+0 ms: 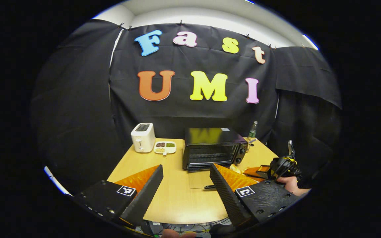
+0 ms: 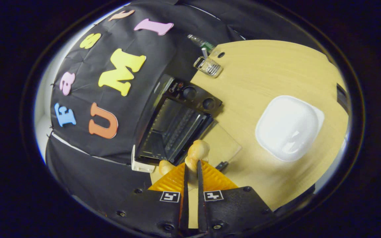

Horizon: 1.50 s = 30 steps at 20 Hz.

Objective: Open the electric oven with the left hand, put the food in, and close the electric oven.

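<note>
- Right gripper pinches the food, long axis pointing toward the oven just ahead; door apparently down.
- Left gripper spread, farther back over the bench.

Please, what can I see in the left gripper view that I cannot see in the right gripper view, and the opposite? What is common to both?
Left gripper view: a white divided tray of food beyond the wide-open left claw. Right gripper view: a white rounded-square dish, and the right claw shut on a beige lump of food. Both: the black electric oven with its glass door down, the green bottle and the light wooden table.
</note>
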### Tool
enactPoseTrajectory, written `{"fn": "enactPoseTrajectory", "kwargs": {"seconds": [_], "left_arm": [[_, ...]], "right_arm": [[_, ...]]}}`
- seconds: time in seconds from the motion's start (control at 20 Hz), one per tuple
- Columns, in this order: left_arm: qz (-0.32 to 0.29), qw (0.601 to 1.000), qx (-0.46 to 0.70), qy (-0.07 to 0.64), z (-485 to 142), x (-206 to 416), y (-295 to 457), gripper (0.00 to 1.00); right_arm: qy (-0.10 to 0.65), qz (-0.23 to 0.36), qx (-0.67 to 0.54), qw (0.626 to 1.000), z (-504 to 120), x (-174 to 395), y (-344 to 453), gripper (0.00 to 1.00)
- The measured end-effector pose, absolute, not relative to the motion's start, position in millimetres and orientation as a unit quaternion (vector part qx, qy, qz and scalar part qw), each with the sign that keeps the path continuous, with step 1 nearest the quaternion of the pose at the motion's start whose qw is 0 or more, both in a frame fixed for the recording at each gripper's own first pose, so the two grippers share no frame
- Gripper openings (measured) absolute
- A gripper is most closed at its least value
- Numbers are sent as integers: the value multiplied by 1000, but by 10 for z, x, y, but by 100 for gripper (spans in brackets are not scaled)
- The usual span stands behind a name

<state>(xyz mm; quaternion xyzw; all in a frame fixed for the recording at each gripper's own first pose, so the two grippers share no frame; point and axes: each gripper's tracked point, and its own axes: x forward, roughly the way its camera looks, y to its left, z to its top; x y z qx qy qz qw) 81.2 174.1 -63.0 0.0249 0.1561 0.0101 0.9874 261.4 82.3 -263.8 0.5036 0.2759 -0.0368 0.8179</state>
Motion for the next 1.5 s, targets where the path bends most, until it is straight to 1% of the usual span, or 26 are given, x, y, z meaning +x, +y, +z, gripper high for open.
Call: {"fn": "enactPoseTrajectory", "kwargs": {"seconds": [0.05, 0.1, 0.15, 0.25, 0.3, 0.55, 0.6, 0.65, 0.8, 0.85, 0.9, 0.95, 1.1, 1.35, 1.5], "left_arm": [[22, 987, 27, 159, -636, 775, 1827, 94], [35, 985, 26, 164, -655, 729, 1918, 94], [45, 984, 23, 169, -674, 701, 1986, 83], [64, 982, 16, 178, -700, 662, 2119, 83], [73, 981, 12, 182, -715, 639, 2174, 94], [114, 972, 6, 204, -756, 572, 2396, 94], [119, 971, 7, 207, -756, 552, 2426, 94], [124, 970, 9, 210, -767, 535, 2455, 94], [135, 967, 8, 215, -774, 501, 2488, 94], [137, 967, 8, 215, -783, 499, 2499, 94], [137, 966, 9, 218, -791, 504, 2497, 94], [137, 966, 9, 220, -798, 511, 2483, 94], [133, 966, 10, 220, -801, 536, 2423, 94], [125, 968, 3, 217, -794, 521, 2357, 94], [128, 970, -8, 208, -759, 481, 2361, 94]], "right_arm": [[273, -31, 506, 818, -2634, 2764, 888, 14], [270, -26, 508, 818, -2628, 2902, 949, 14], [267, -24, 510, 818, -2642, 3048, 1001, 13], [255, -23, 518, 816, -2640, 3351, 1060, 11], [249, -28, 518, 818, -2662, 3514, 1061, 11], [226, -50, 530, 816, -2872, 4236, 1049, 11], [225, -58, 530, 816, -2947, 4366, 1028, 14], [224, -67, 529, 815, -3003, 4467, 987, 15], [224, -85, 525, 817, -3128, 4647, 920, 15], [228, -88, 519, 819, -3185, 4673, 915, 13], [232, -90, 514, 820, -3217, 4673, 921, 17], [236, -90, 510, 822, -3234, 4681, 924, 15], [247, -87, 490, 831, -3241, 4662, 942, 19], [251, -79, 457, 850, -3148, 4631, 935, 36], [269, -84, 434, 855, -3176, 4474, 924, 49]]}}
